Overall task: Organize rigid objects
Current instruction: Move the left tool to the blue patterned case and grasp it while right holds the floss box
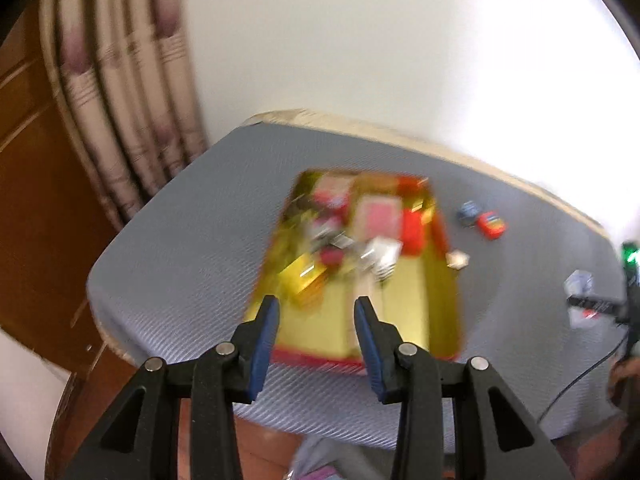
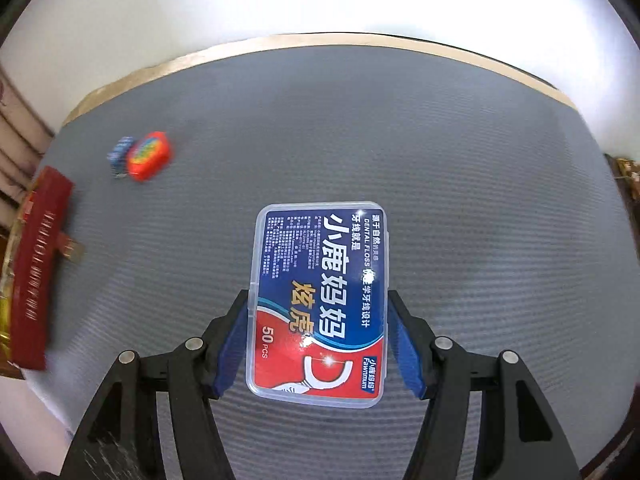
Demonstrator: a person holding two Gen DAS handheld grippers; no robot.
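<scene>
The landmark is the gold box (image 1: 404, 304), an open rectangular tray with red outer walls that rests on the tabletop (image 1: 180, 240), which is covered by a grey ribbed mat.

Left claw (image 1: 317, 320): it hangs above the near end of the gold box. Its blue pads (image 1: 266, 336) stand a narrow gap apart, and nothing is between them. The view is motion-blurred.

Contents of the gold box: small items lie packed in its far half, among them a pink-faced pack (image 1: 378, 216), a red block (image 1: 412, 232) and a yellow piece (image 1: 304, 276). Blur prevents closer identification. The near half shows a bare gold floor.

Right of the gold box, on the mat:
- a small blue item (image 1: 469, 211) touching or just beside a small red case (image 1: 492, 225), near the far right corner of the box;
- a small pale piece (image 1: 458, 259) just beside the right wall.

Right claw (image 2: 319, 308): it is well to the right of the gold box, whose red wall (image 2: 36, 264) shows at the left edge of the right wrist view. It pinches a clear plastic dental floss box (image 2: 320, 304) with a blue and red label. Both blue pads lie against the long sides of that box. Whether the box still rests on the mat cannot be told.
</scene>
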